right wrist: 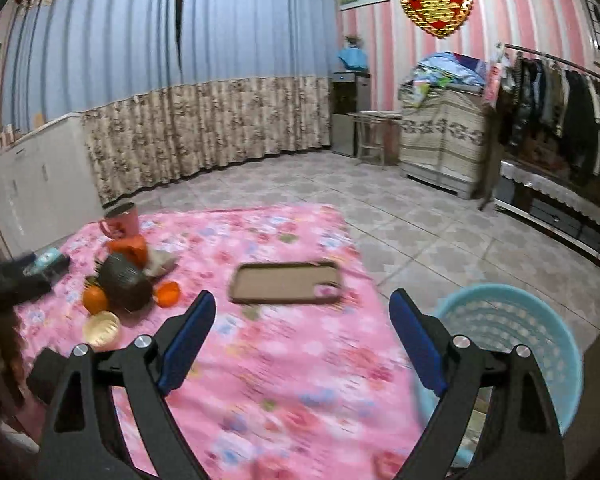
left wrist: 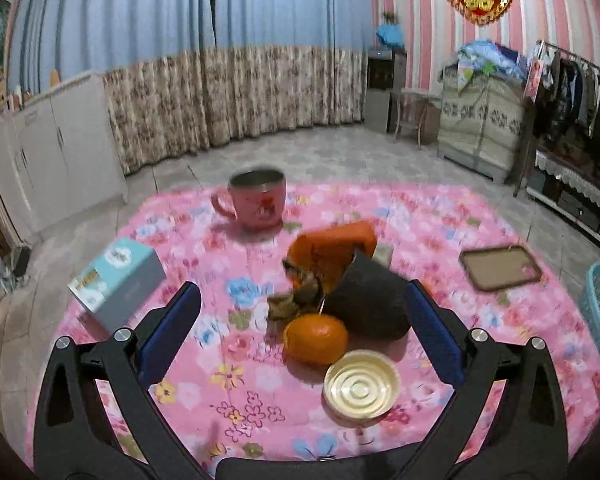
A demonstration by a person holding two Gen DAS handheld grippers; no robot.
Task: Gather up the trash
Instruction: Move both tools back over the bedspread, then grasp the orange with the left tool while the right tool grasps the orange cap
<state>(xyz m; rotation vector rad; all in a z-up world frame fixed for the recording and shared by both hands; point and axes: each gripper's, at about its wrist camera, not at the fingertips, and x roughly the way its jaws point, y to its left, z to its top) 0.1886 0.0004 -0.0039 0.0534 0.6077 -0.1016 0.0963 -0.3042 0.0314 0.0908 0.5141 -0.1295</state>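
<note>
On the pink floral cloth [left wrist: 228,264] lies a pile: an orange wrapper [left wrist: 332,248], a dark crumpled bag [left wrist: 370,300], brown scraps [left wrist: 288,304], an orange fruit [left wrist: 315,338] and a round gold lid [left wrist: 362,388]. My left gripper [left wrist: 300,312] is open and empty, its jaws spread around the pile. My right gripper [right wrist: 300,316] is open and empty above the cloth [right wrist: 284,344], with the light blue basket [right wrist: 512,344] just right of it. The pile [right wrist: 124,284] shows at the left in the right wrist view.
A pink mug [left wrist: 256,200] stands at the far side, a teal and white box [left wrist: 116,280] at the left. A brown phone case [left wrist: 500,266] lies at the right, also in the right wrist view [right wrist: 286,282]. Tiled floor, cabinets and a clothes rack surround the cloth.
</note>
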